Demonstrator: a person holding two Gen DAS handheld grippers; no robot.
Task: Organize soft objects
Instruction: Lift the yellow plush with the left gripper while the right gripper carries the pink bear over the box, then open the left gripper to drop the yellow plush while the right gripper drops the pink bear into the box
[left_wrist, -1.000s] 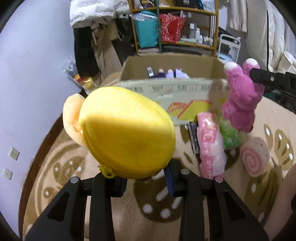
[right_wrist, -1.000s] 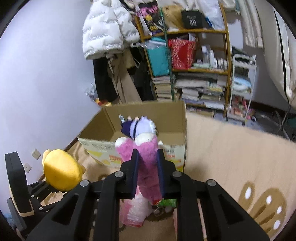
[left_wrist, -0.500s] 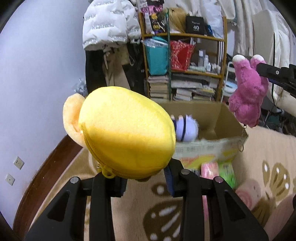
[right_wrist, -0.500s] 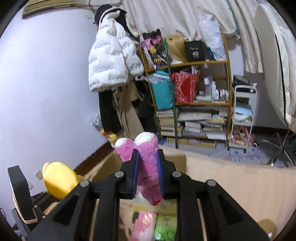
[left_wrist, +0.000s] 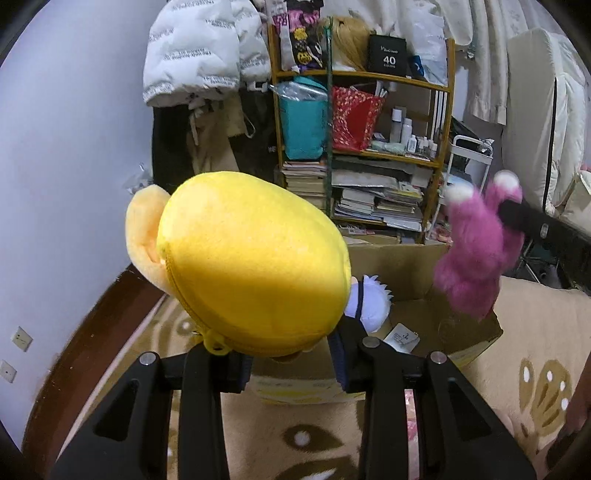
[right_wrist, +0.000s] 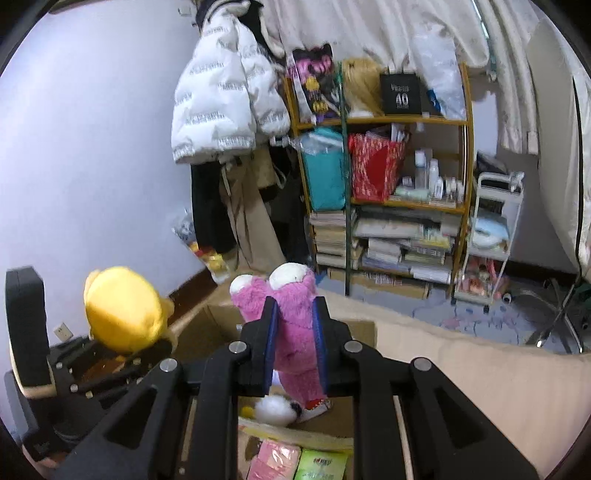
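My left gripper (left_wrist: 291, 354) is shut on a round yellow plush (left_wrist: 255, 266) and holds it in the air just before the open cardboard box (left_wrist: 472, 343). My right gripper (right_wrist: 294, 332) is shut on a pink plush (right_wrist: 291, 317) and holds it above the same box (right_wrist: 362, 328). The pink plush (left_wrist: 476, 251) hangs over the box's right side in the left wrist view. The yellow plush (right_wrist: 122, 310) shows at the left in the right wrist view. A white and purple plush (left_wrist: 369, 306) lies inside the box.
A cluttered wooden shelf (left_wrist: 369, 155) with books and bags stands behind the box. A white jacket (right_wrist: 221, 107) hangs at the left wall. Pink and green packets (right_wrist: 299, 461) lie on the beige rug (left_wrist: 535, 332) in front of the box. A white cart (right_wrist: 491, 236) stands right.
Both grippers have moved toward the box with their plush toys. The box's inside now shows nearer, and the pink plush hangs over it.
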